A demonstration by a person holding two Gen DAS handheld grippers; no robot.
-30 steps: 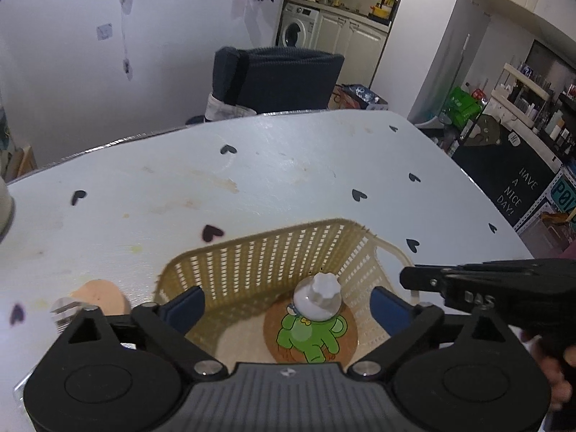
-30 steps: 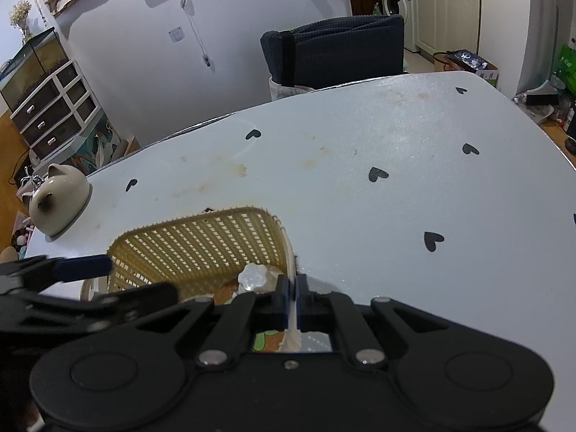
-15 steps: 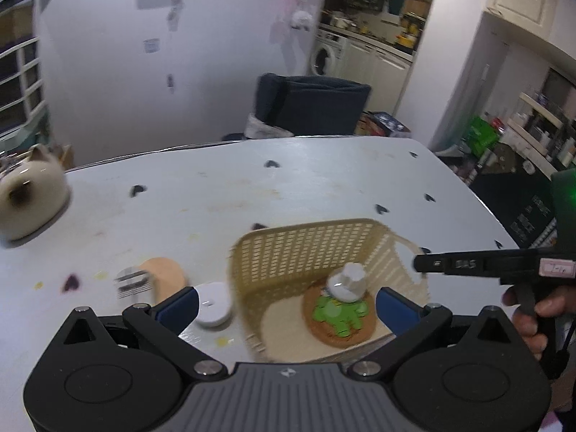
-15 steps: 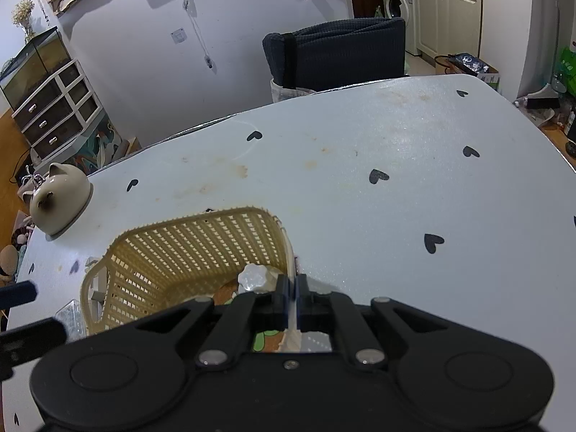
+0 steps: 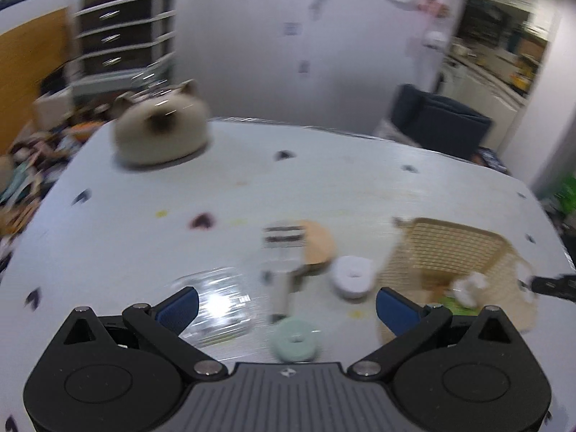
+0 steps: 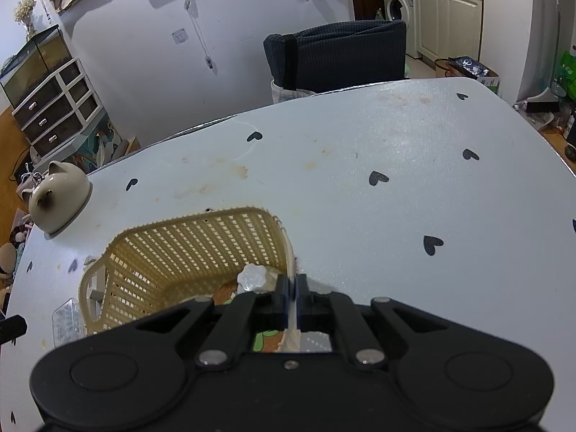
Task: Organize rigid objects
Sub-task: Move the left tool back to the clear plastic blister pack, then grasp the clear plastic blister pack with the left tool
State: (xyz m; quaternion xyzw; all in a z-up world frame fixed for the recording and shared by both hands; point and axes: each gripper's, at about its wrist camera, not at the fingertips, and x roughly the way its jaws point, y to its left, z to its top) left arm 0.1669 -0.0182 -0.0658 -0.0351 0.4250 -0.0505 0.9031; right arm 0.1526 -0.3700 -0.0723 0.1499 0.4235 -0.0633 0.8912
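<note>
My right tongs [image 6: 292, 289] pinch the basket [image 6: 201, 248] rim. Left tongs [image 5: 286, 302] are spread over the mint ring [image 5: 296, 338] beside the basket: probably light, stiff, slippery, so I'd grip its outer edge.

The right gripper [image 6: 292, 289] points steeply down, jaws pinched together; the left gripper [image 5: 287, 304] gapes wide.

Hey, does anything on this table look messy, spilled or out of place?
Yes. The white table has brownish stains beyond the basket, which the right gripper pinches by its rim. Small items lie loose left of it.
</note>
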